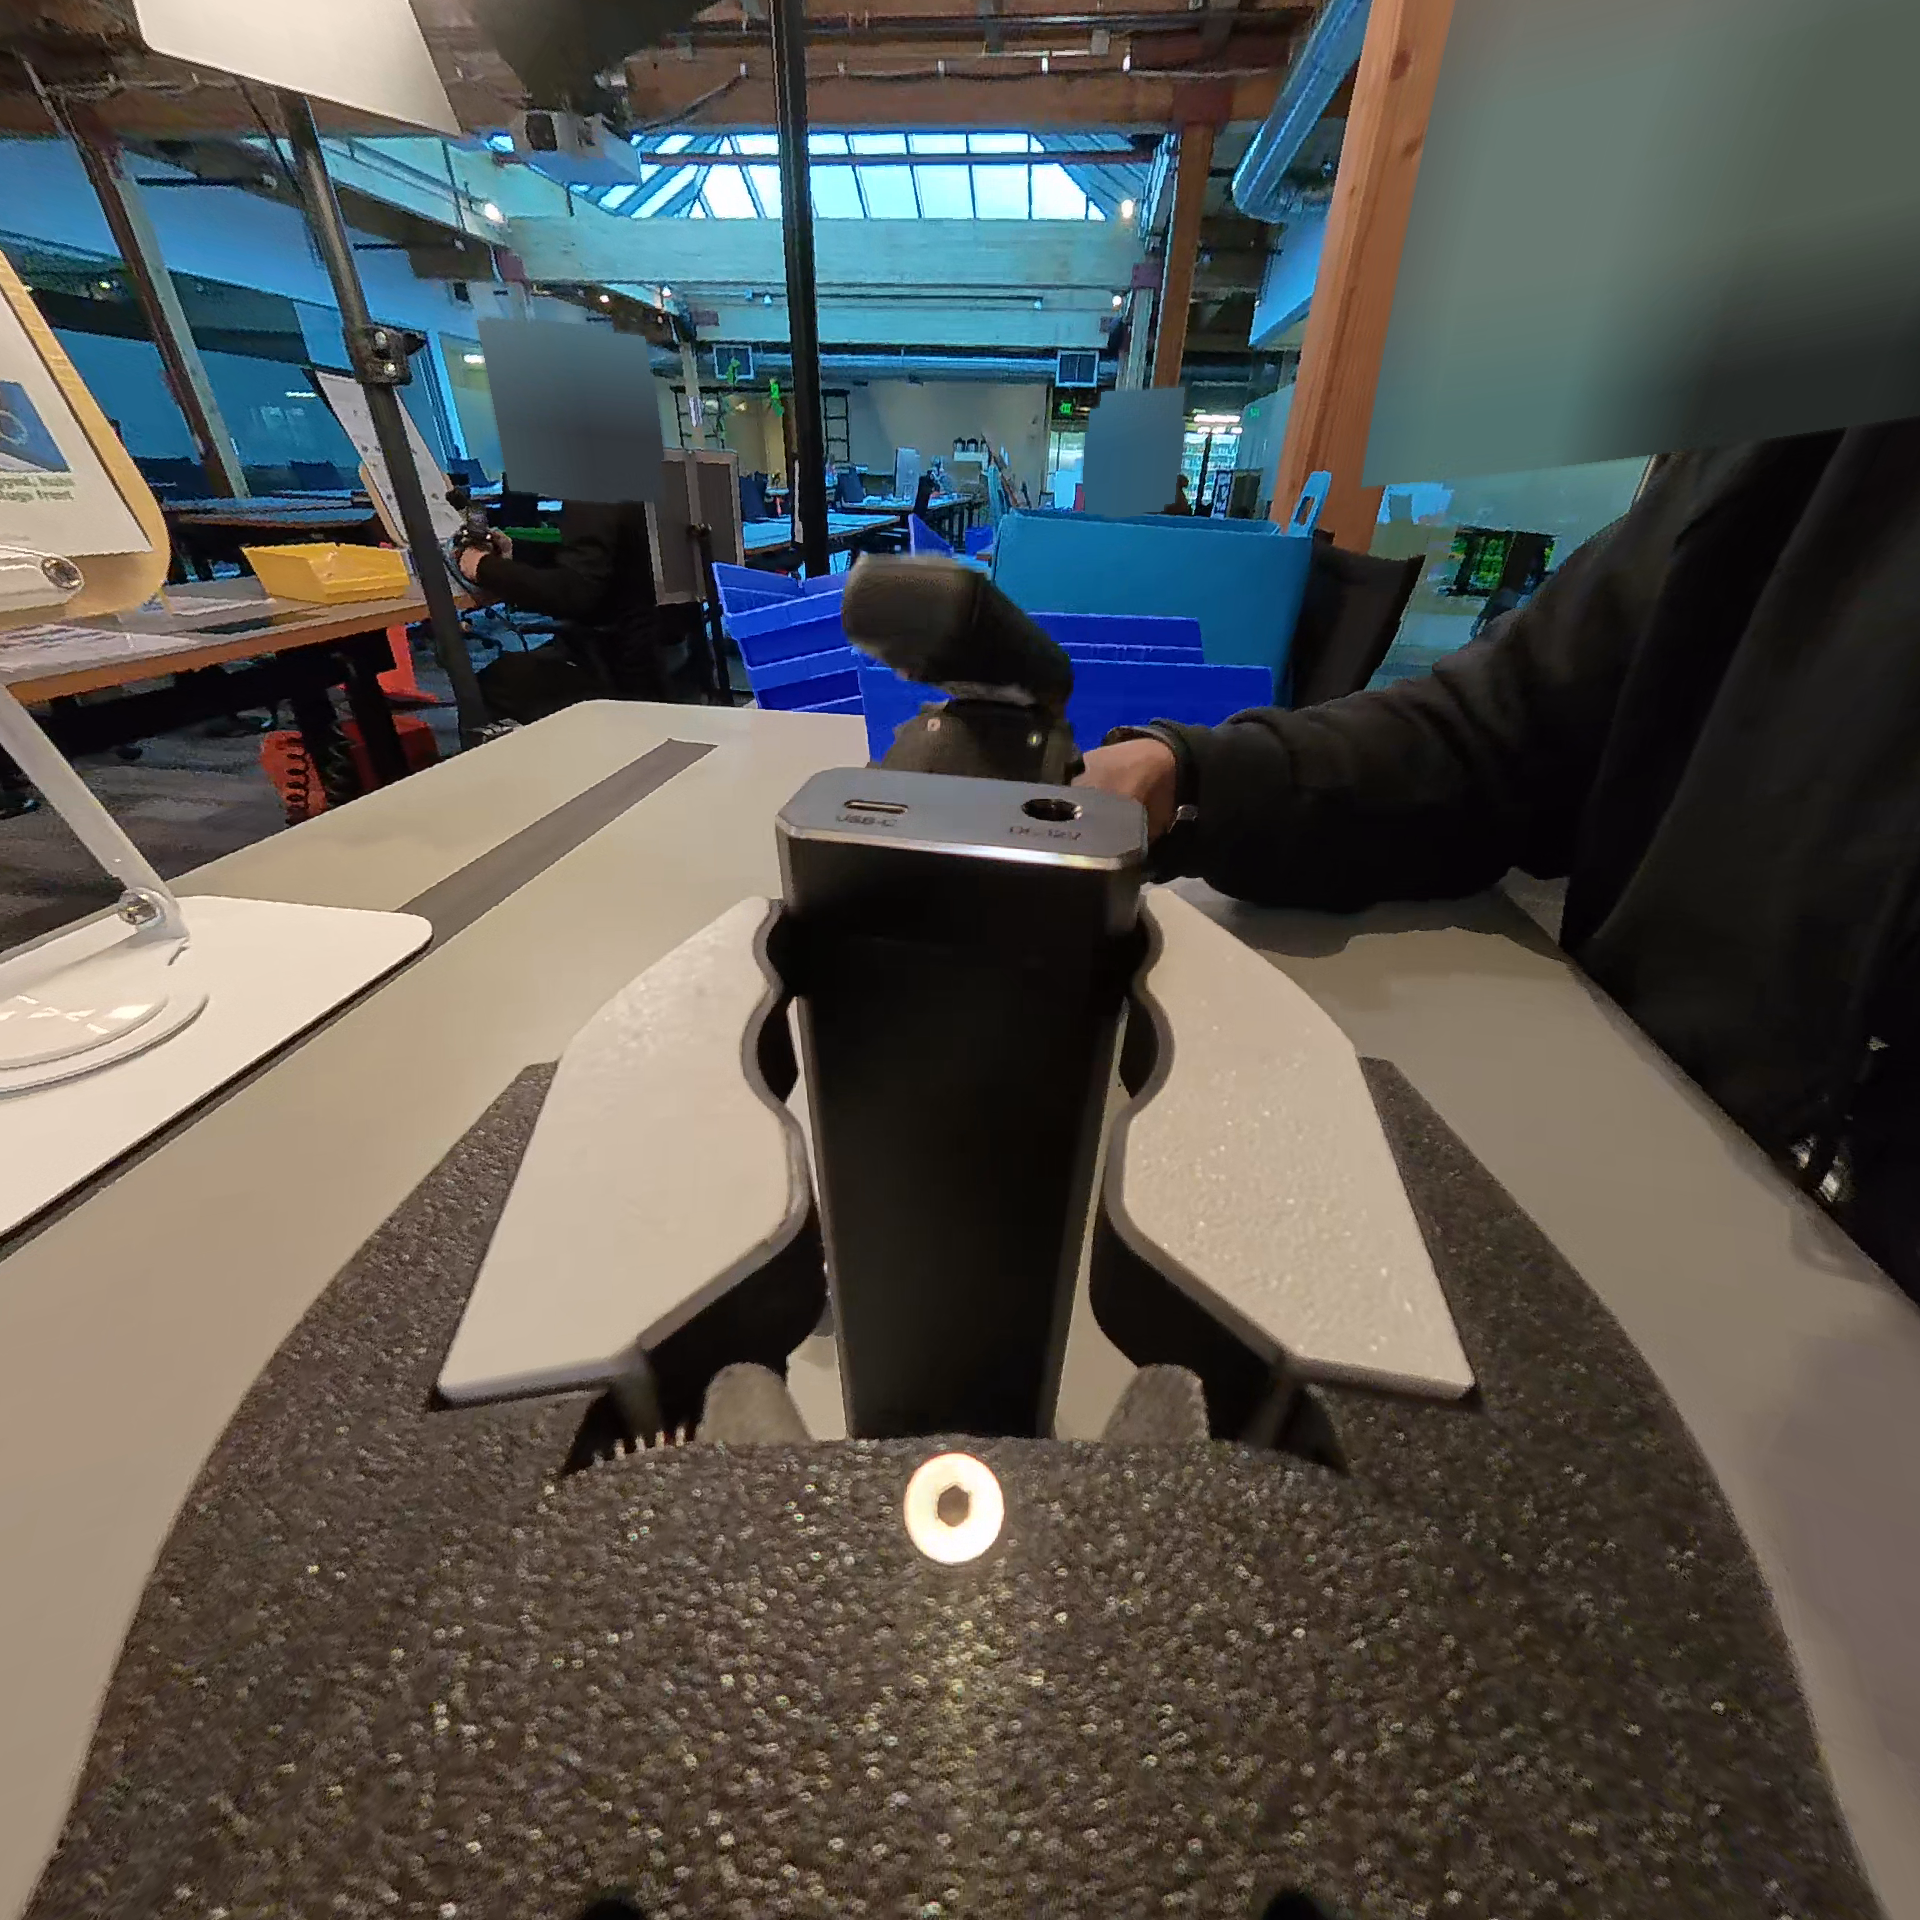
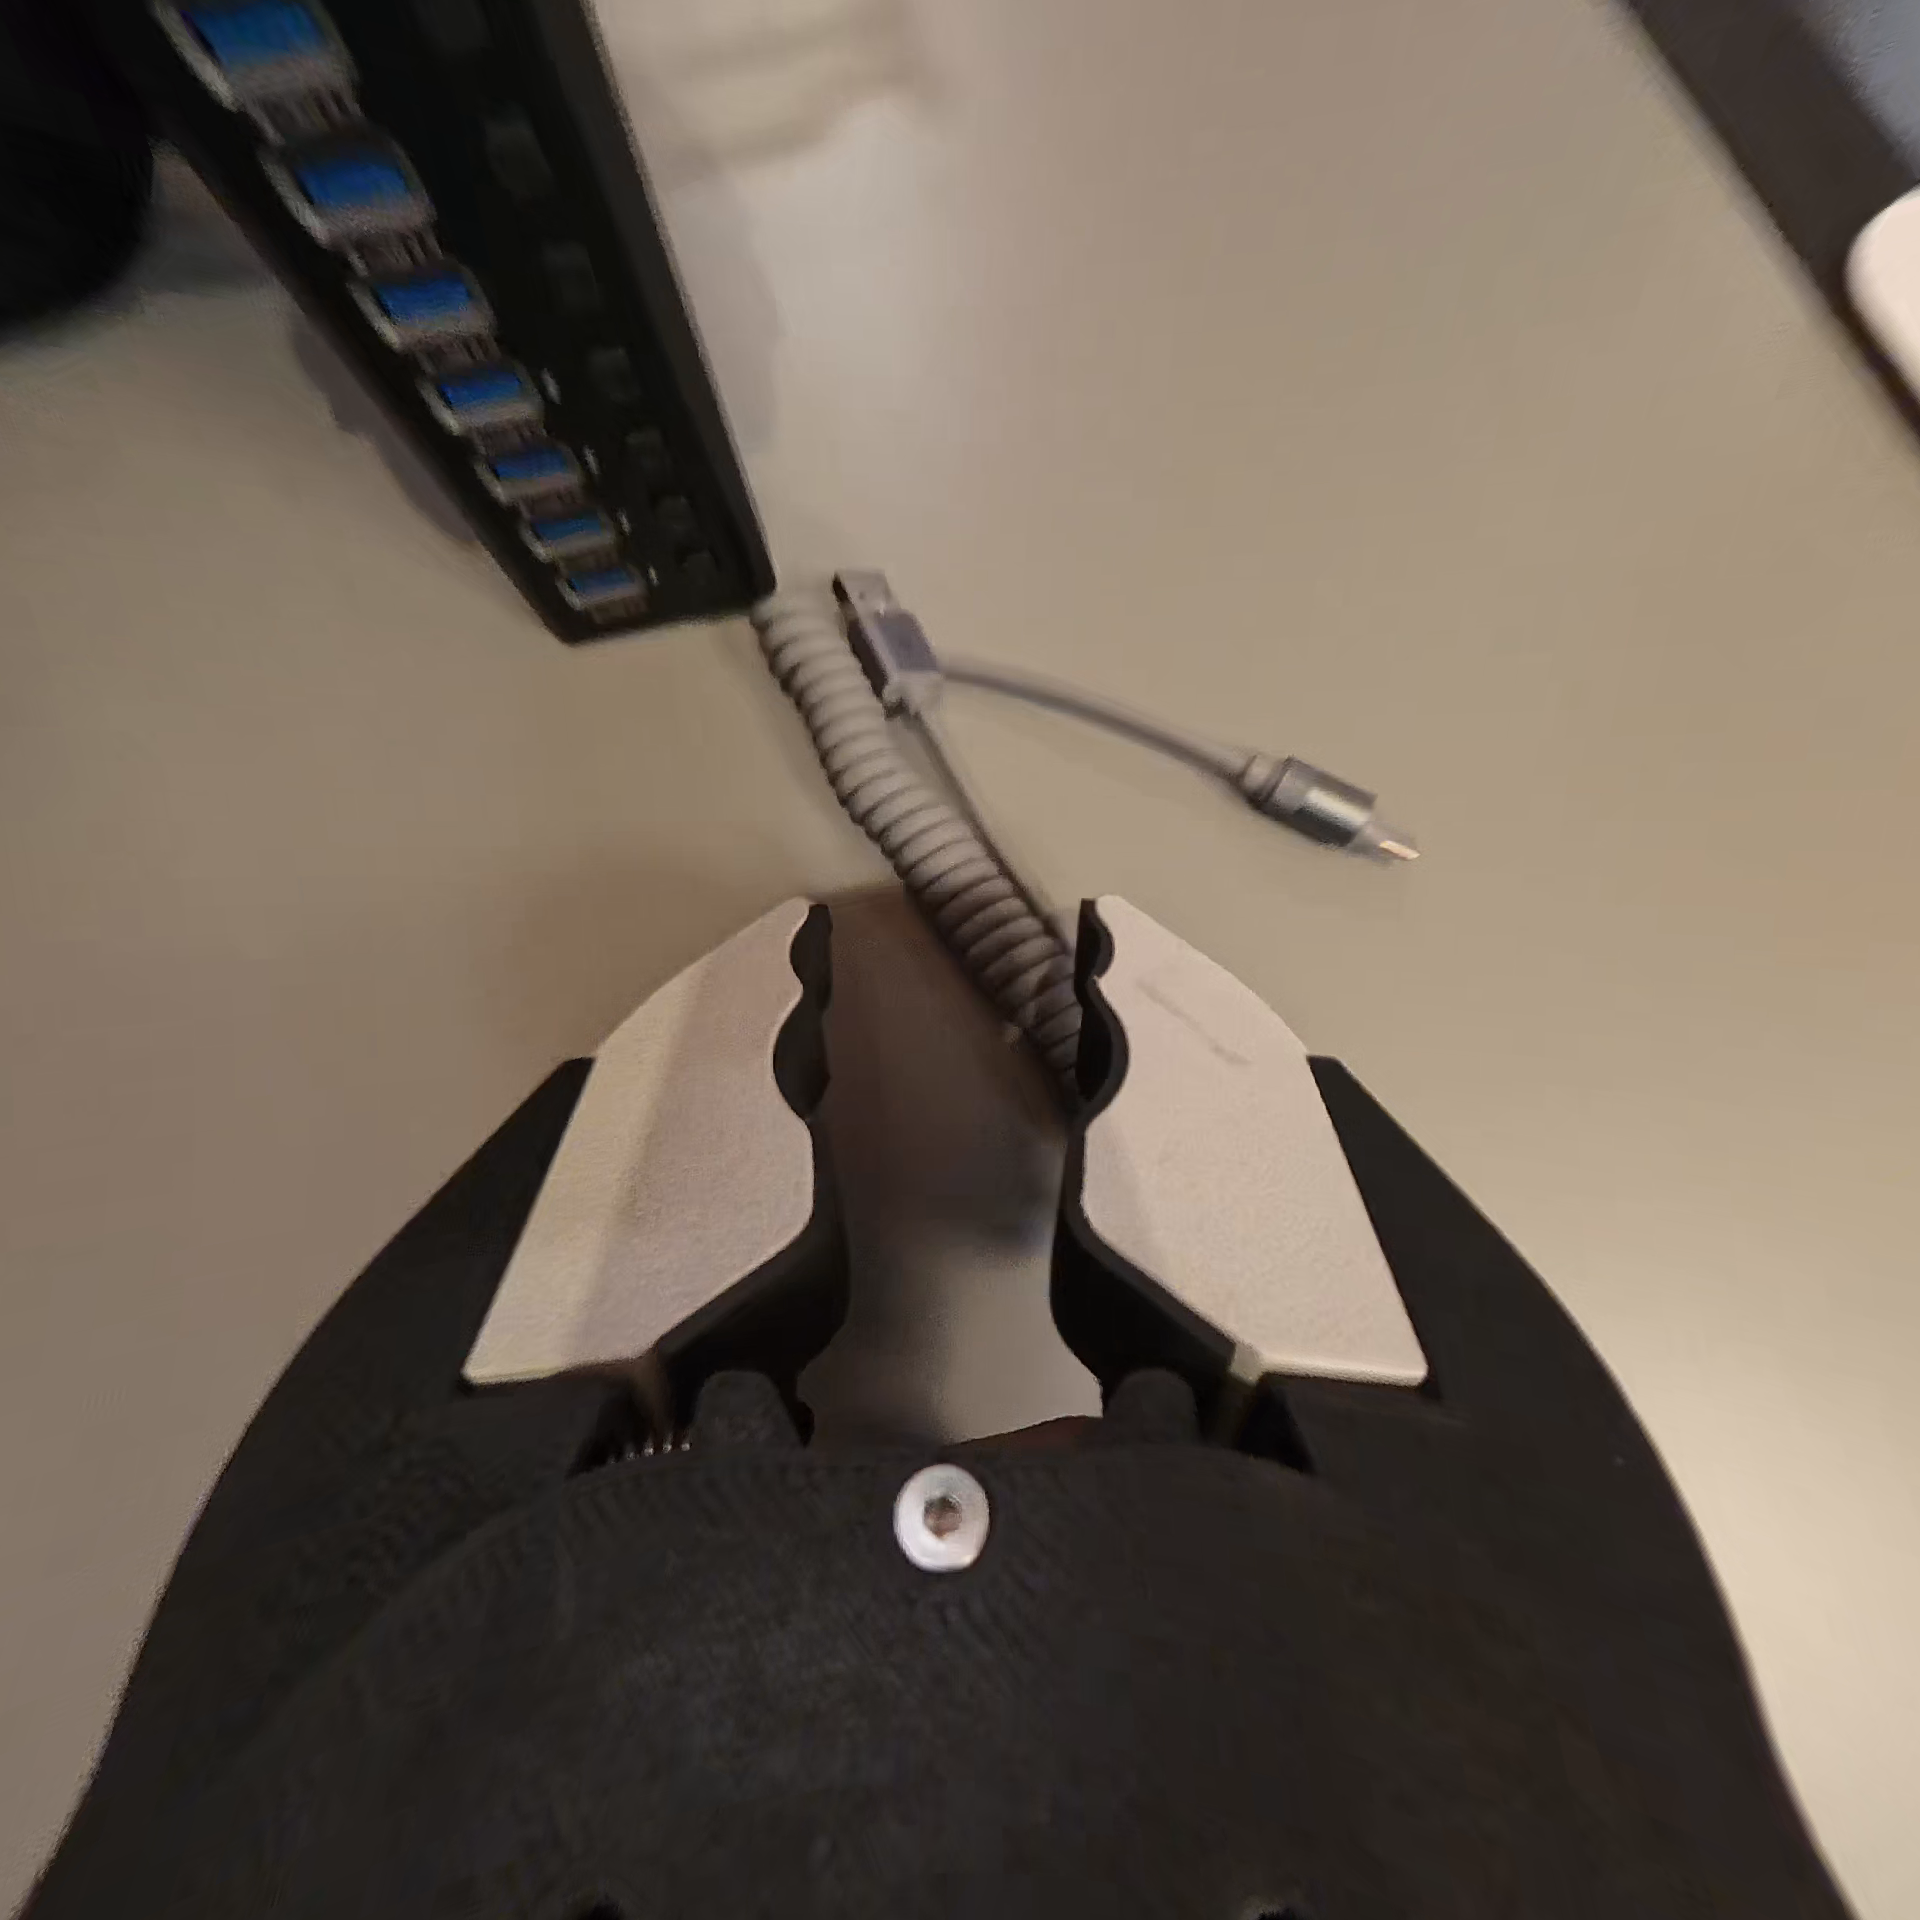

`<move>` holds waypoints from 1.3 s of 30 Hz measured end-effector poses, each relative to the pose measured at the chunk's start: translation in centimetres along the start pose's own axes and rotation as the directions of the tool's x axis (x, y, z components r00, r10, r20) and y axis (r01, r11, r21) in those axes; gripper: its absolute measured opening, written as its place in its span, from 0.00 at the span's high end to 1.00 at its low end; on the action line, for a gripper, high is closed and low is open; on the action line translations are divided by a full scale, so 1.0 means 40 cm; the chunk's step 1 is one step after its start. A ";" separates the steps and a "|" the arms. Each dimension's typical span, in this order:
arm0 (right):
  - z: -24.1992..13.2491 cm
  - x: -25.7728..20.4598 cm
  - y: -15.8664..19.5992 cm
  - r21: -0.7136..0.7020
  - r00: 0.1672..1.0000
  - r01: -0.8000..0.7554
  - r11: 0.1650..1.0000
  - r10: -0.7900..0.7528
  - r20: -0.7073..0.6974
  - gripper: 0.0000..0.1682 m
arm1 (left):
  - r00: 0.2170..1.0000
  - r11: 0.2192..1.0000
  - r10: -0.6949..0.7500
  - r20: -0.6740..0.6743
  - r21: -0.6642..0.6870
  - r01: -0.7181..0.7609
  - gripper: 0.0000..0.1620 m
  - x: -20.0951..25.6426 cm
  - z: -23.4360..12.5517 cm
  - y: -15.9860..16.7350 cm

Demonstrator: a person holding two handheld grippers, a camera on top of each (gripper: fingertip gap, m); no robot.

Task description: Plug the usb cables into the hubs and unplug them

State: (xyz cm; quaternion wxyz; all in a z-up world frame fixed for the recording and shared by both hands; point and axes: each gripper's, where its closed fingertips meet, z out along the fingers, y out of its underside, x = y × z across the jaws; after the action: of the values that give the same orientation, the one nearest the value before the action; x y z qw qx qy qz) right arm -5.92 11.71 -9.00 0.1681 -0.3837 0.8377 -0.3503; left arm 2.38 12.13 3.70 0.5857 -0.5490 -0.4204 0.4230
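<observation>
- The long black box-shaped USB hub (image 2: 468, 312) carries a row of bright blue ports with grey metal rims.
- The coiled grey cable (image 2: 914, 821) has a ribbed spiral pattern; its connectors are metallic grey.
- The smooth tabletop (image 2: 1247, 416) is pale beige-grey.
- The left gripper (image 1: 956, 935) has light grey speckled fingers on a grainy black body.
- Far off, the stacked plastic bins (image 1: 790, 644) are vivid blue.
- The shallow plastic tray (image 1: 327, 571) at far left is yellow.

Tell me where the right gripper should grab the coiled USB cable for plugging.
Probably grip the grey USB plug housing, not the coil. The right gripper is open, with the springy coil running between its fingers. The rigid, flat-sided plug lies on the table near the end of the hub held by the left gripper. Come from above, fingers across its sides.
</observation>
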 end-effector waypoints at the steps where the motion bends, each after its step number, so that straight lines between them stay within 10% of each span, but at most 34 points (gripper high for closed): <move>1: 0.011 0.002 0.014 -0.040 1.000 0.016 0.999 -0.017 -0.020 0.73 | 1.000 1.000 0.001 -0.002 0.005 -0.001 0.62 0.001 0.000 0.000; 10: -0.045 -0.029 0.041 0.026 0.996 0.081 0.996 -0.080 -0.035 0.89 | 0.999 0.999 -0.015 -0.036 0.032 0.017 0.62 0.008 -0.003 -0.001; 29: -0.031 -0.006 -0.037 0.096 0.991 0.095 0.991 -0.086 -0.099 0.86 | 1.000 1.000 -0.008 -0.030 0.020 0.009 0.62 0.012 0.015 0.001; 39: -0.016 -0.042 0.031 -0.130 0.960 0.281 0.951 -0.281 0.020 0.93 | 0.999 0.999 -0.017 -0.033 0.028 0.018 0.62 0.012 0.012 0.001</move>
State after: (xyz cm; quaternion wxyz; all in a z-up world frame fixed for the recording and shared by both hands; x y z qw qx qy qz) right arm -5.83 13.85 -9.40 0.0915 -0.5093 0.7959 -0.3143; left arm 2.06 12.72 3.71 0.6039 -0.5437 -0.4095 0.4147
